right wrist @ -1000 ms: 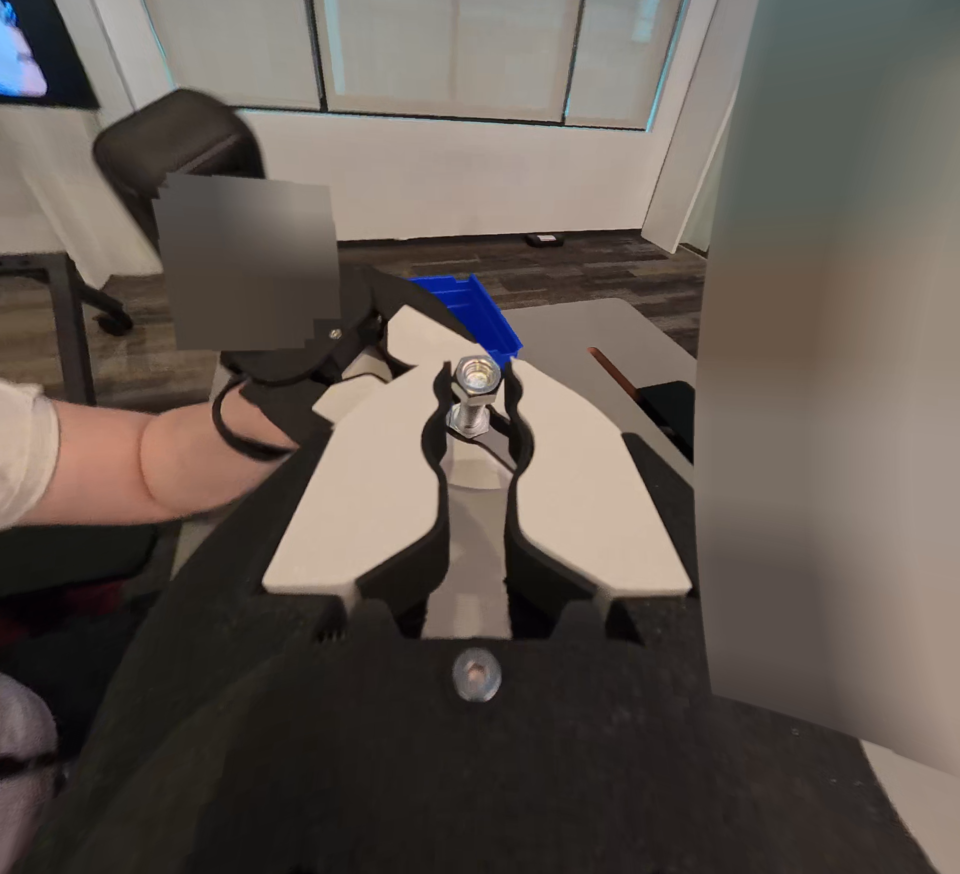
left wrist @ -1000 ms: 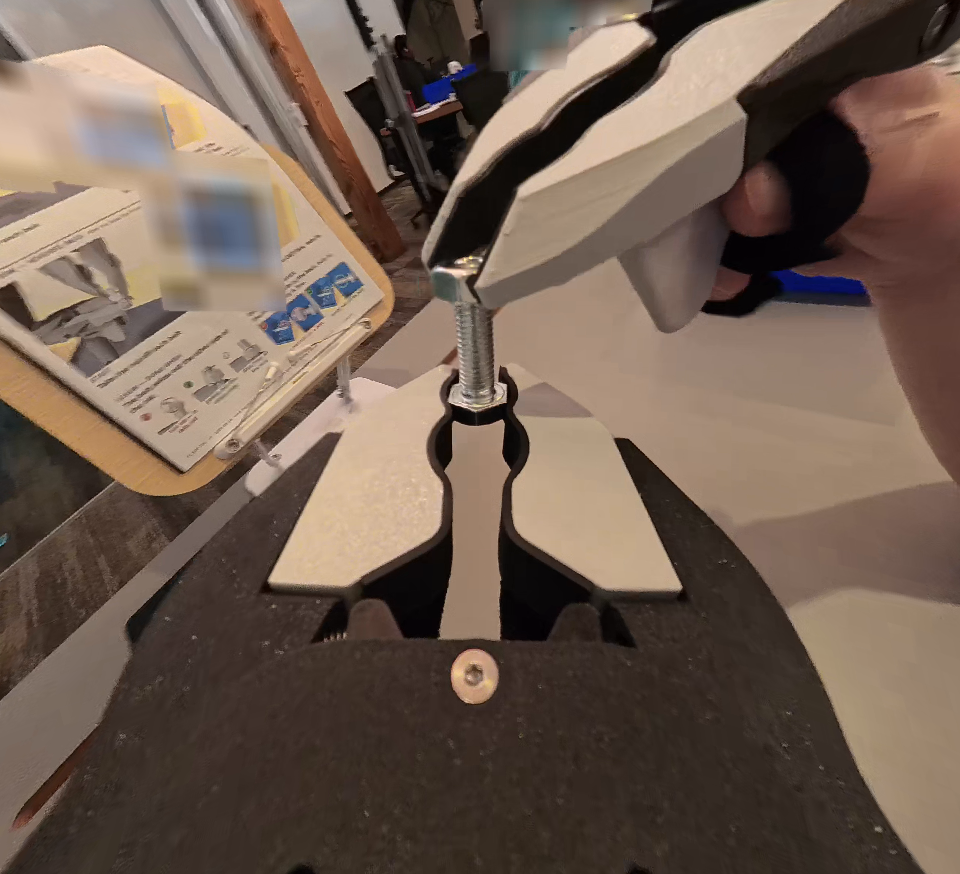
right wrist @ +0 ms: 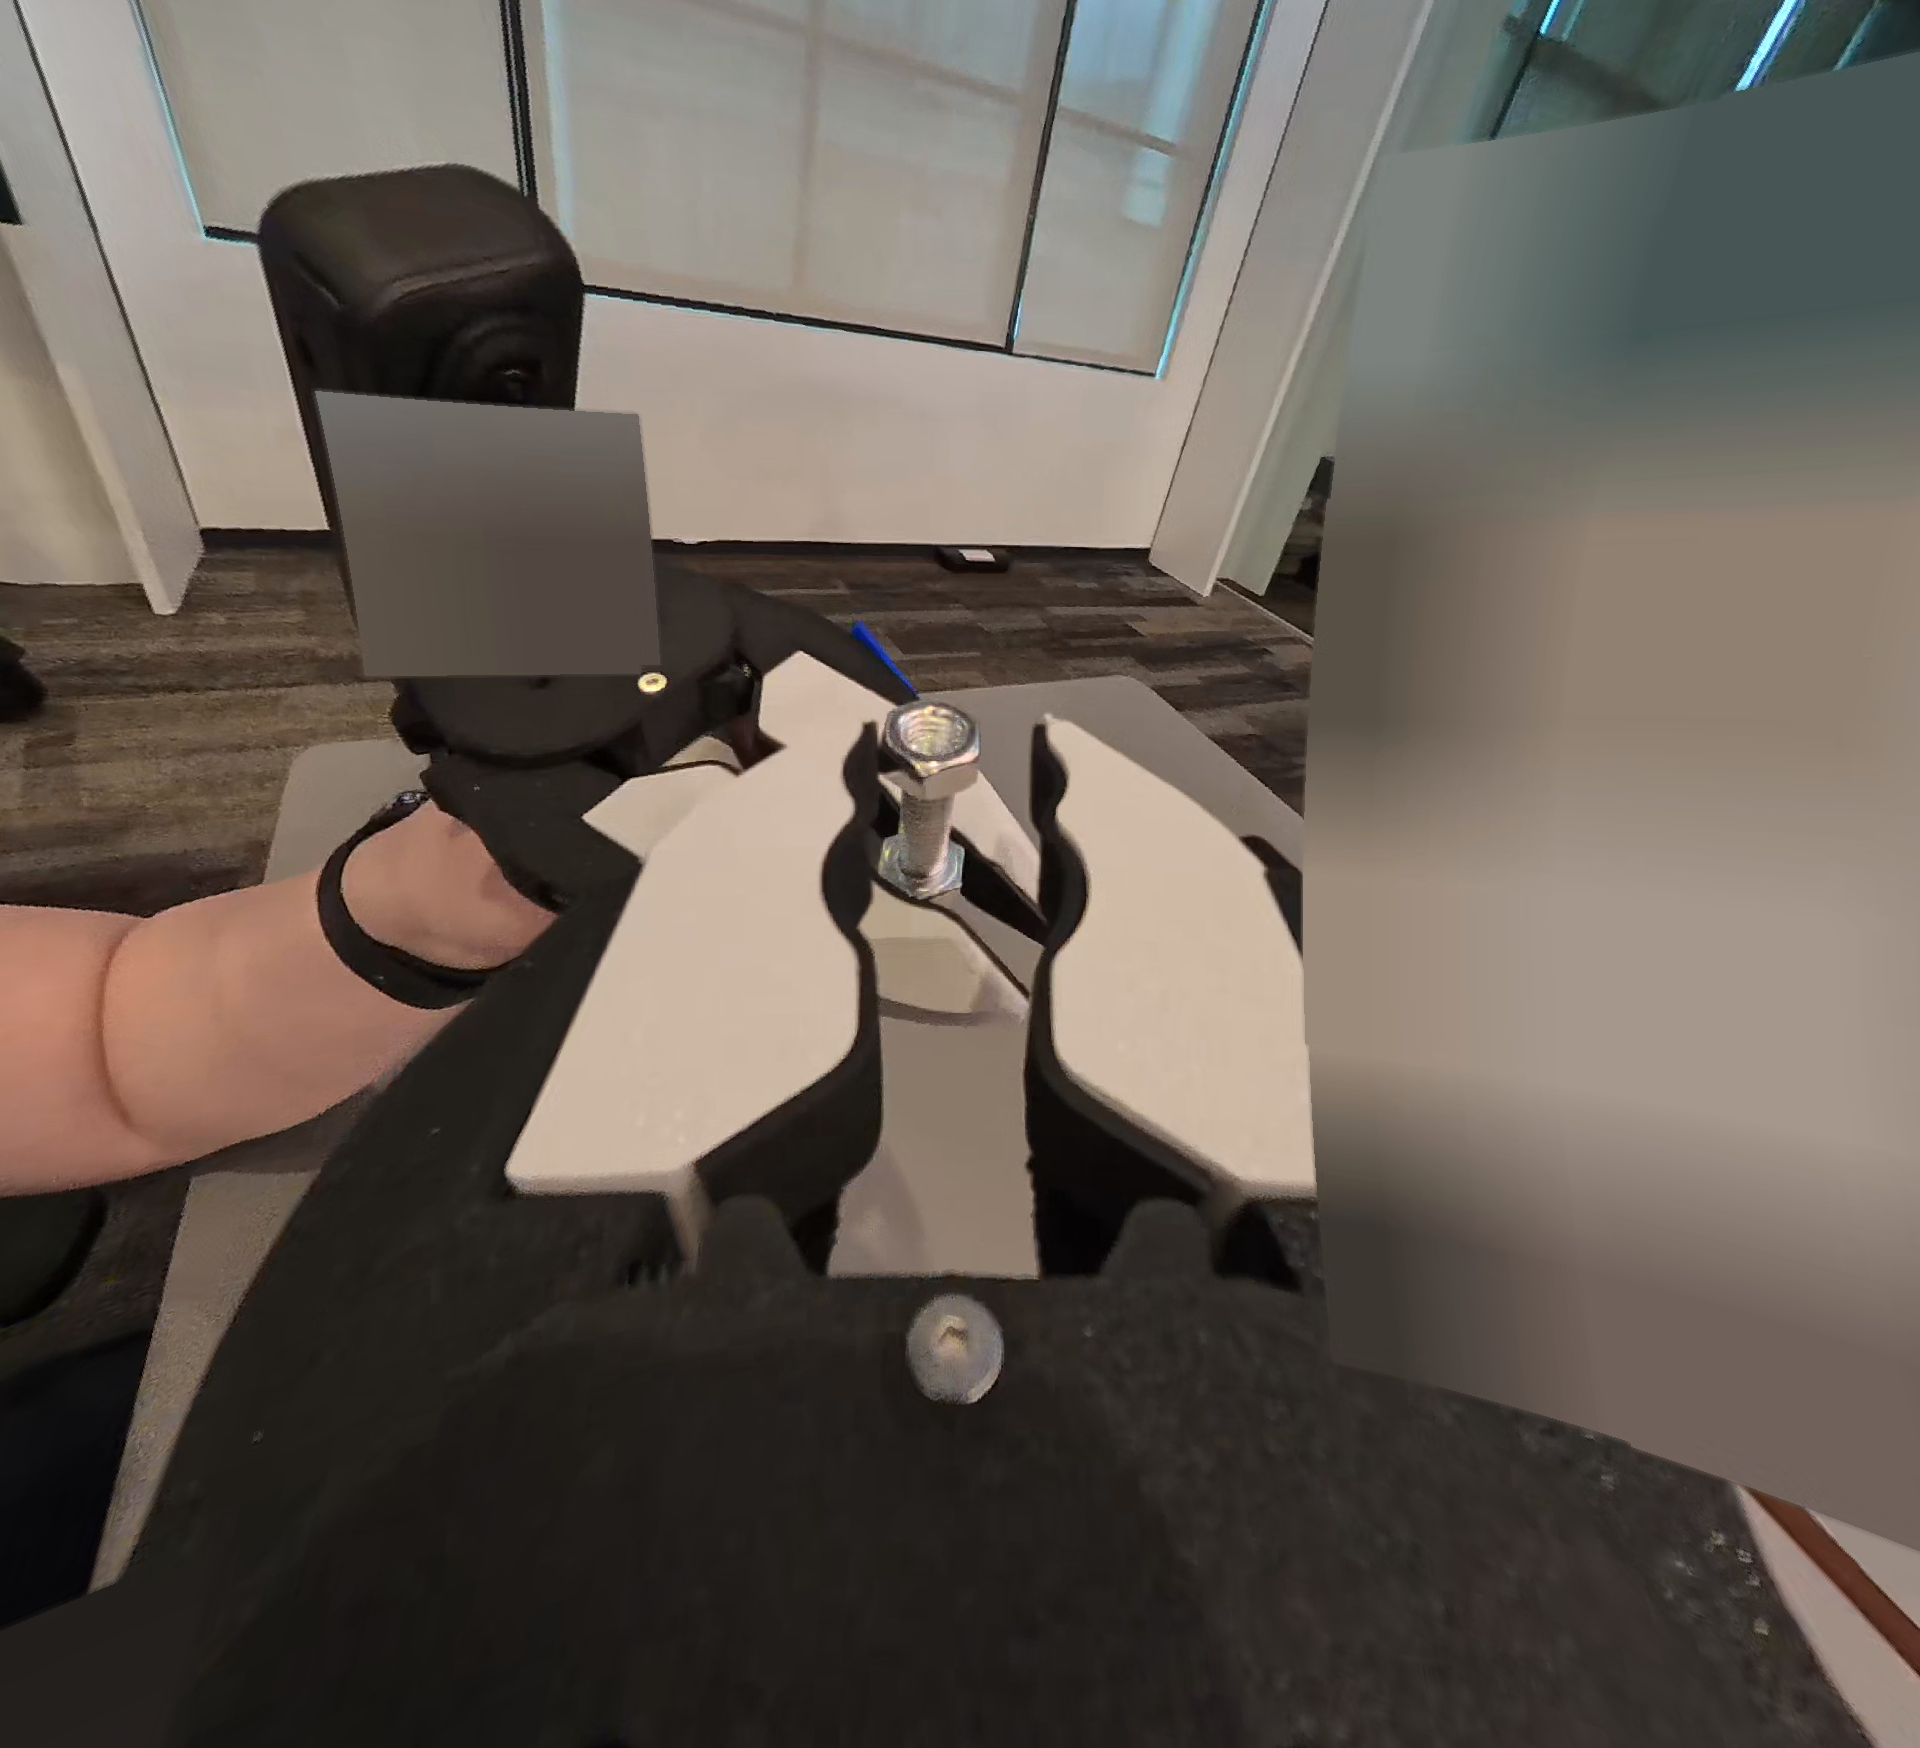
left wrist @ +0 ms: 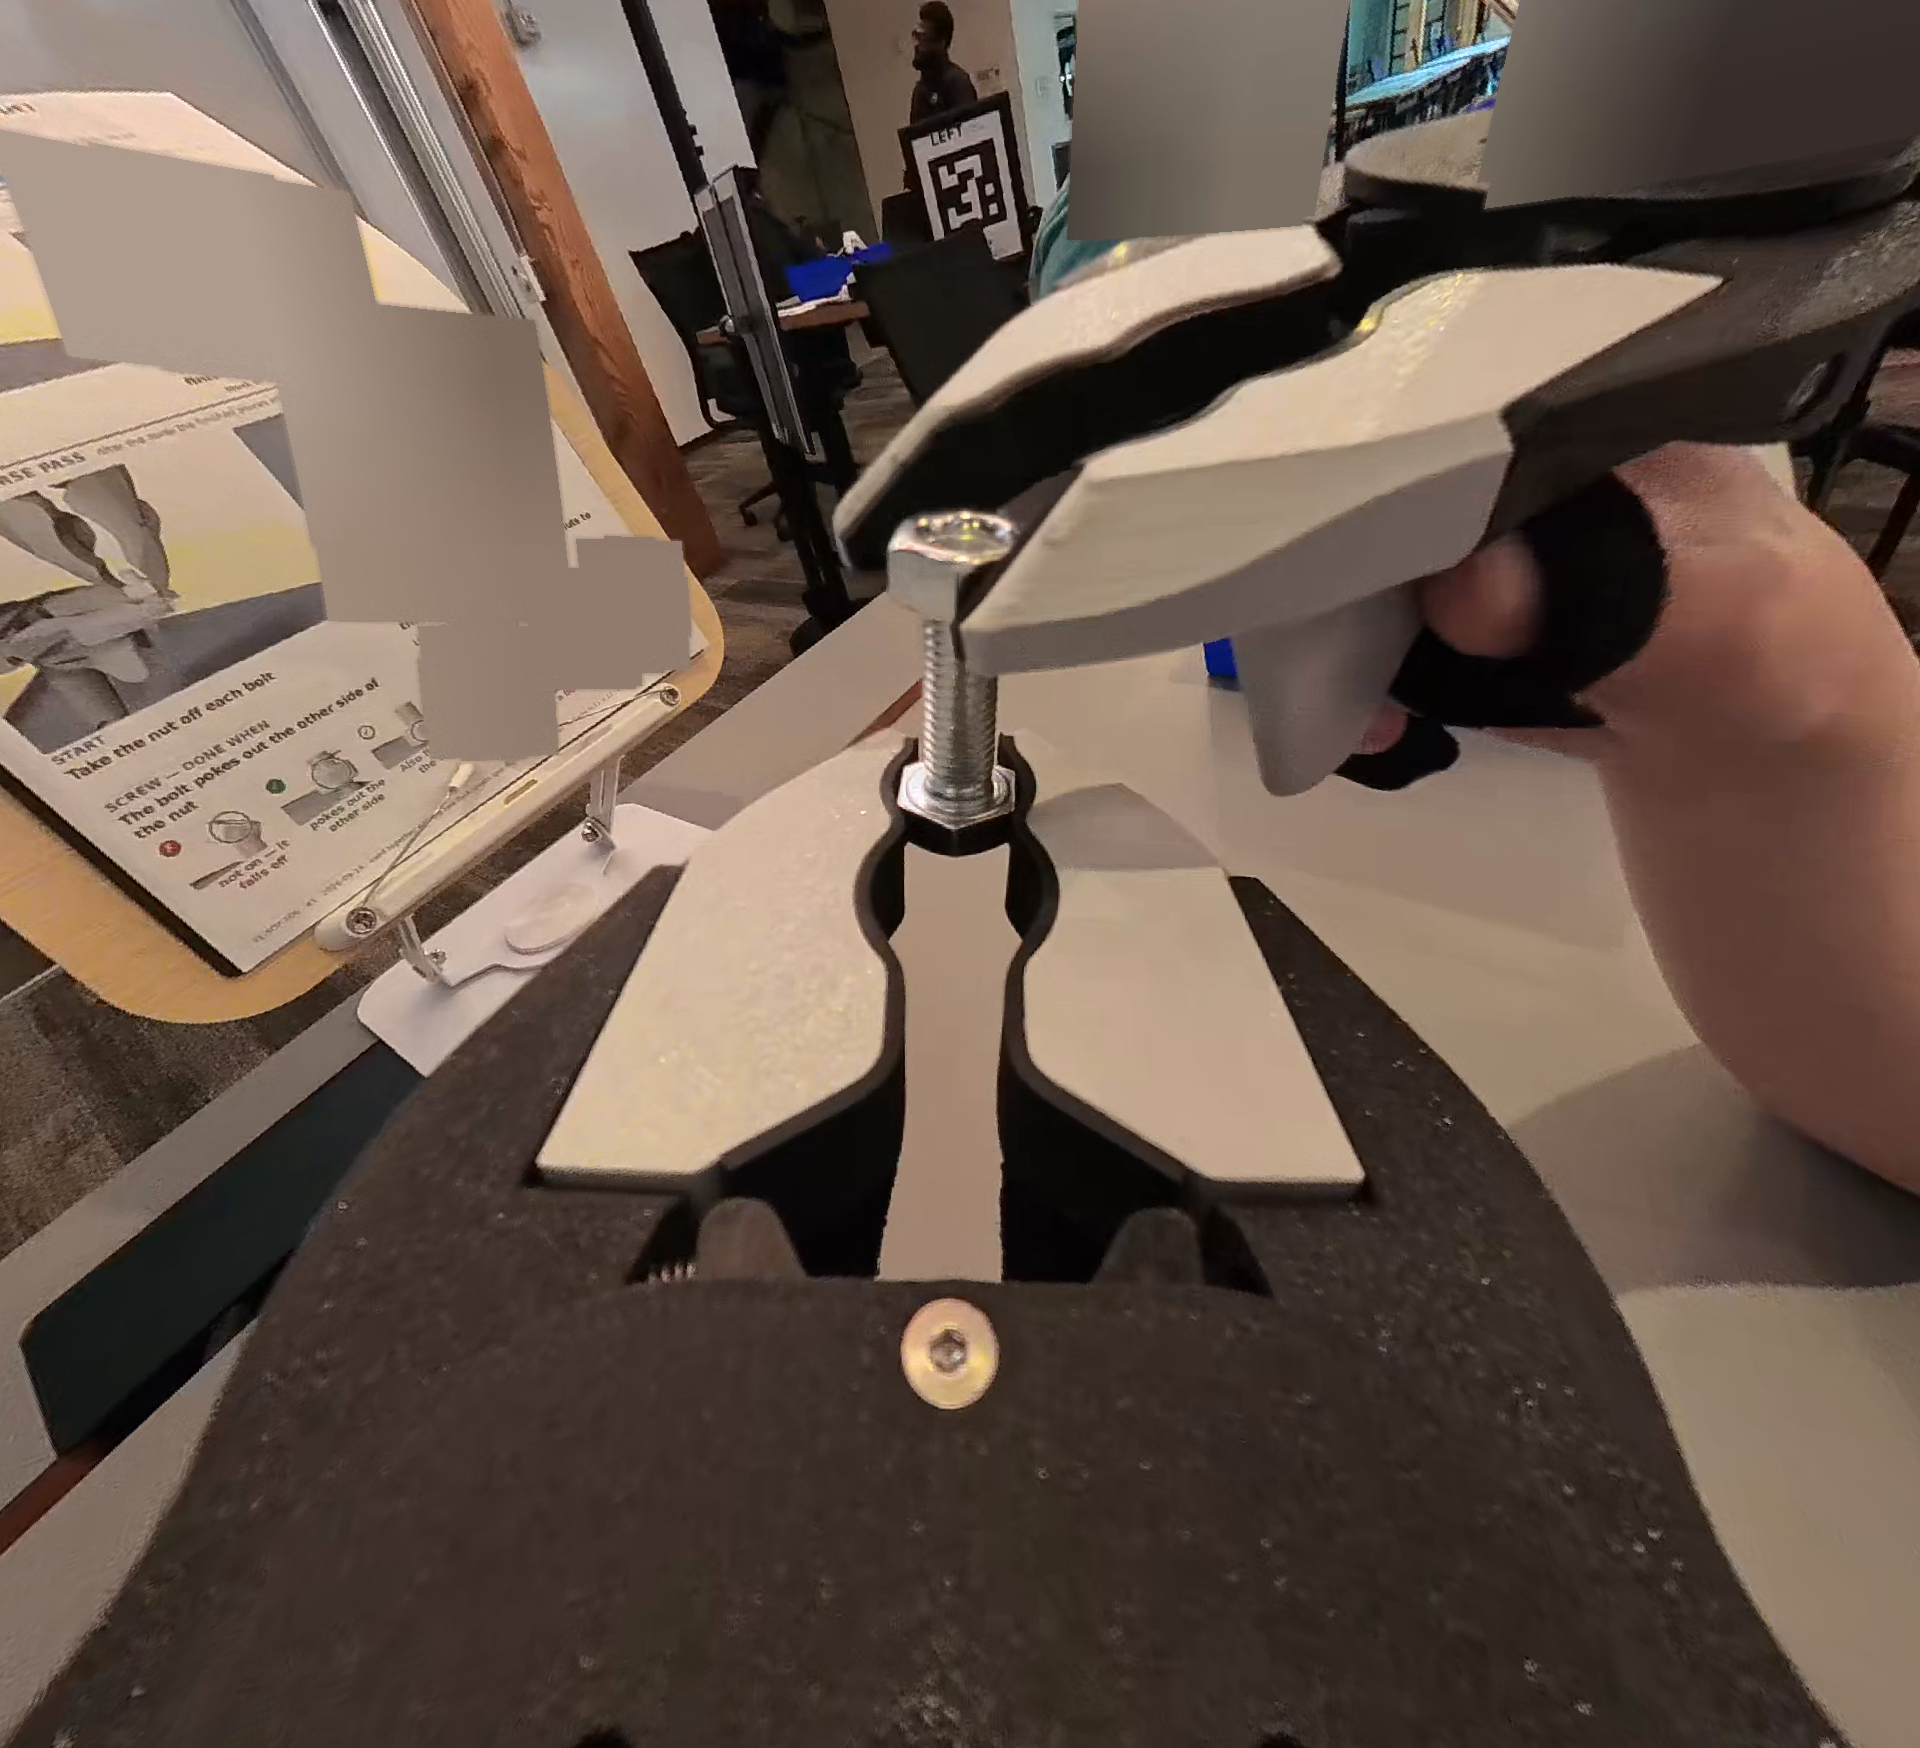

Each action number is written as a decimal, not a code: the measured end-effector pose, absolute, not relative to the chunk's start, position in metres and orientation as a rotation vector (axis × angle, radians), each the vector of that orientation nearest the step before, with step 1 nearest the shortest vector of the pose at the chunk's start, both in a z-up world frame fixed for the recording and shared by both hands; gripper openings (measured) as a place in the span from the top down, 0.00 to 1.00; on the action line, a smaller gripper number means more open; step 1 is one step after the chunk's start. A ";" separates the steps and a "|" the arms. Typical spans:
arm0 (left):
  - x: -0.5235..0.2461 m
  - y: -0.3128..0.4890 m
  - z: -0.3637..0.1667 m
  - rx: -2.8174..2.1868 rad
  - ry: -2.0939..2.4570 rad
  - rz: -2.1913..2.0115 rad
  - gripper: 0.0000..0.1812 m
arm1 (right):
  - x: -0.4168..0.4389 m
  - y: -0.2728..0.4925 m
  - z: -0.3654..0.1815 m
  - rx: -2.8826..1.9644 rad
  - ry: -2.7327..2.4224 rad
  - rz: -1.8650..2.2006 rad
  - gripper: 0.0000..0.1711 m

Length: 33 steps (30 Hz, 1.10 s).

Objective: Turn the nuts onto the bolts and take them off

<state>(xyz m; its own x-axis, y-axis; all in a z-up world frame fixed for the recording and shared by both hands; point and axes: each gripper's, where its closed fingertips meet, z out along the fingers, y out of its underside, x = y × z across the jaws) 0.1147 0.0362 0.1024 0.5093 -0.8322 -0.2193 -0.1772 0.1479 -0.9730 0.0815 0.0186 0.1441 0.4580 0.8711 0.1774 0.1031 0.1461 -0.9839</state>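
A silver bolt (left wrist: 954,690) stands upright with its hex head (left wrist: 951,555) on top and a nut (left wrist: 954,799) low on its thread. My left gripper (left wrist: 961,779) is shut on the nut in the notch of its fingertips. My right gripper (right wrist: 951,732) comes in from the right at the height of the bolt head (right wrist: 930,742). Its jaws stand apart, with a gap between the head and the right finger (right wrist: 1153,919). In the right wrist view the nut (right wrist: 920,867) sits in the left gripper (right wrist: 925,872). In the left wrist view the right gripper (left wrist: 925,581) is level with the head.
A grey table (left wrist: 1403,919) lies under both grippers. An instruction board (left wrist: 208,711) on a white stand stands at the left edge. A blue bin (left wrist: 1218,659) shows behind the right gripper. Chairs, a marker board (left wrist: 966,181) and a person are far back.
My right gripper was shut on the bolt head and has now opened around it. My left gripper still holds the nut.
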 end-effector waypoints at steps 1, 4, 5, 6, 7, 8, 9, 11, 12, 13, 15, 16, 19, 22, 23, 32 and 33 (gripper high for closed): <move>0.115 0.036 0.102 -1.374 0.971 -0.595 0.92 | 0.081 0.016 0.144 -1.324 -0.980 0.718 0.88; 0.118 0.027 0.101 -1.362 1.029 -0.651 0.92 | 0.081 0.008 0.143 -1.273 -1.072 0.710 0.90; 0.119 0.022 0.101 -1.354 1.058 -0.684 0.92 | 0.082 0.004 0.143 -1.240 -1.118 0.707 0.90; 0.121 0.016 0.101 -1.347 1.096 -0.727 0.92 | 0.083 0.000 0.143 -1.207 -1.163 0.726 0.90; 0.123 0.008 0.100 -1.338 1.138 -0.779 0.92 | 0.084 -0.007 0.143 -1.160 -1.213 0.757 0.90; 0.125 0.000 0.100 -1.331 1.181 -0.835 0.92 | 0.084 -0.013 0.143 -1.097 -1.264 0.787 0.90; 0.126 -0.009 0.097 -1.329 1.234 -0.886 0.92 | 0.085 -0.021 0.142 -1.034 -1.316 0.818 0.90; 0.128 -0.025 0.091 -1.330 1.331 -0.966 0.92 | 0.089 -0.032 0.137 -0.923 -1.403 0.875 0.90; 0.129 -0.030 0.088 -1.333 1.364 -1.001 0.92 | 0.091 -0.036 0.135 -0.892 -1.429 0.917 0.90; 0.131 -0.037 0.087 -1.326 1.396 -1.053 0.92 | 0.092 -0.041 0.134 -0.866 -1.452 0.971 0.90; 0.131 -0.052 0.084 -1.328 1.460 -1.196 0.92 | 0.094 -0.050 0.132 -0.812 -1.491 1.069 0.89; 0.131 -0.057 0.084 -1.322 1.479 -1.255 0.92 | 0.095 -0.053 0.131 -0.789 -1.503 1.111 0.89; 0.130 -0.077 0.081 -1.301 1.563 -1.422 0.92 | 0.097 -0.065 0.128 -0.702 -1.549 1.227 0.89; 0.131 -0.087 0.084 -1.266 1.588 -1.516 0.92 | 0.100 -0.073 0.130 -0.627 -1.554 1.346 0.90; 0.131 -0.091 0.085 -1.256 1.596 -1.558 0.92 | 0.101 -0.075 0.130 -0.603 -1.555 1.385 0.90; 0.131 -0.113 0.095 -1.198 1.594 -1.993 0.92 | 0.110 -0.083 0.133 -0.374 -1.491 1.738 0.90; 0.132 -0.111 0.094 -1.208 1.588 -1.982 0.92 | 0.111 -0.081 0.133 -0.363 -1.485 1.744 0.90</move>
